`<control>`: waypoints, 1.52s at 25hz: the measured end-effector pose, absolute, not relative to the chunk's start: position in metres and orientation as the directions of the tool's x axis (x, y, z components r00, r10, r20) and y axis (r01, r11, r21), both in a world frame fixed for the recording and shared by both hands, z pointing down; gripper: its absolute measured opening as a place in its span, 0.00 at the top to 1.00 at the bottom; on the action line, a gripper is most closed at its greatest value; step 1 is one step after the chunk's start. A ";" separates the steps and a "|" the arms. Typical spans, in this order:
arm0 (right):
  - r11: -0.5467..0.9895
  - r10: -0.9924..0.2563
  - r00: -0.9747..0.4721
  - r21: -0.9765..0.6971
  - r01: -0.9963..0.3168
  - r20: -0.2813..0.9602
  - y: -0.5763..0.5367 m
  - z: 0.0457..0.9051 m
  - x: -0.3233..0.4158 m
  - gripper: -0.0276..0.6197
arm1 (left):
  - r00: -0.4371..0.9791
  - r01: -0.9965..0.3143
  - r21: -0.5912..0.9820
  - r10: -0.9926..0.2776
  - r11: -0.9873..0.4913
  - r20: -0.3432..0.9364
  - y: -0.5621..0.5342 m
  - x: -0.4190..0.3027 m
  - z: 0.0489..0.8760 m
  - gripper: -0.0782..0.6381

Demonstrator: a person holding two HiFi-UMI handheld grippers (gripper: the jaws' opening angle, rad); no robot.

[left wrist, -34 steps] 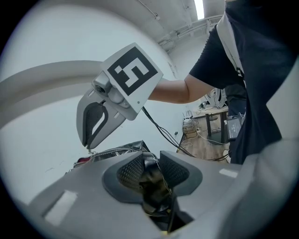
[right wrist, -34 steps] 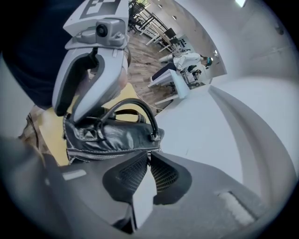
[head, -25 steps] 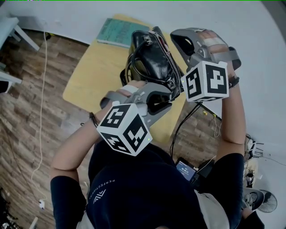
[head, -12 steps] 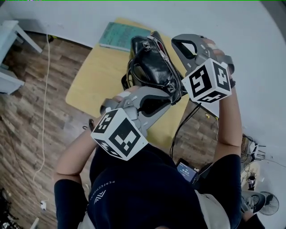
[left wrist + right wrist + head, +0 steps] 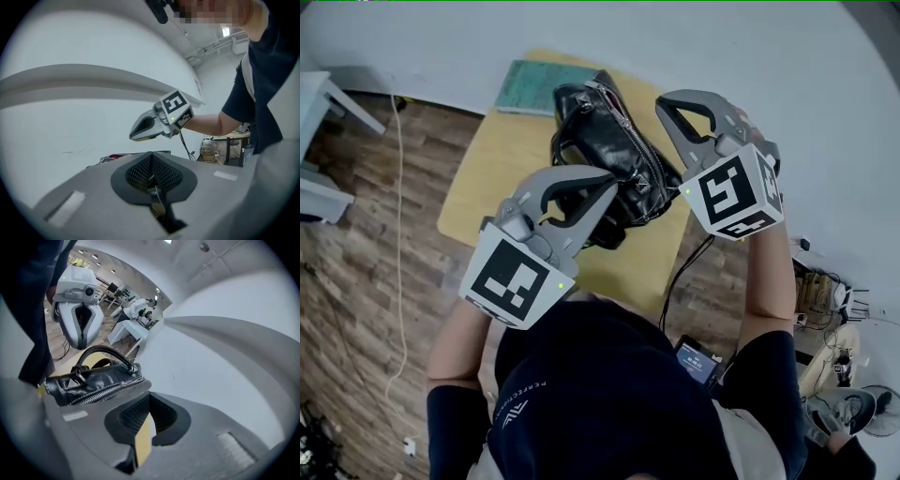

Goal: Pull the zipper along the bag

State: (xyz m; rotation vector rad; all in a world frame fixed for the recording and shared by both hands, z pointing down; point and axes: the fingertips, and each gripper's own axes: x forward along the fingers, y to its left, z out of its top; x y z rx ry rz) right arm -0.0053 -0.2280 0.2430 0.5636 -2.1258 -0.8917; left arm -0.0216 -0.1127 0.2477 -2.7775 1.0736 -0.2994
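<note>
A black leather bag with a metal zipper along its top lies on a small yellow table. My left gripper hovers over the bag's near end, apart from it. Its jaws have just been closing and now meet with nothing between them. My right gripper hangs at the bag's right side, jaws together and empty. The right gripper view shows the bag, its handle upright and the zipper running along its top.
A green book lies at the table's far edge beside the bag. A white table stands at the left on the wood floor, with a cable beside it. A fan and cables sit at lower right.
The left gripper has lifted and drawn left, away from the bag's near end, and its jaws have closed. The right gripper has rolled and shifted slightly.
</note>
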 end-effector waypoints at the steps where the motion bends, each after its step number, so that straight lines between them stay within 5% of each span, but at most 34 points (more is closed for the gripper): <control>1: 0.668 -0.629 -0.627 0.733 -0.133 0.459 -0.225 0.242 -0.003 0.95 | 0.710 -0.665 -0.203 -0.693 -0.719 0.127 -0.115 -0.026 0.247 0.87; 11: 0.650 -0.718 -0.622 0.621 -0.437 0.314 -0.187 0.239 0.027 0.95 | 0.540 -0.836 -0.086 -0.840 -0.542 0.043 -0.130 -0.071 0.234 0.87; 24: 0.660 -0.736 -0.657 0.388 -0.644 0.162 -0.141 0.223 0.064 0.95 | 0.378 -0.925 -0.022 -0.924 -0.380 0.063 -0.134 -0.106 0.235 0.87; 38: 0.541 -0.841 -0.510 0.296 -0.787 0.181 -0.138 0.231 0.083 0.95 | 0.428 -0.900 -0.042 -0.898 -0.434 0.102 -0.177 -0.133 0.241 0.87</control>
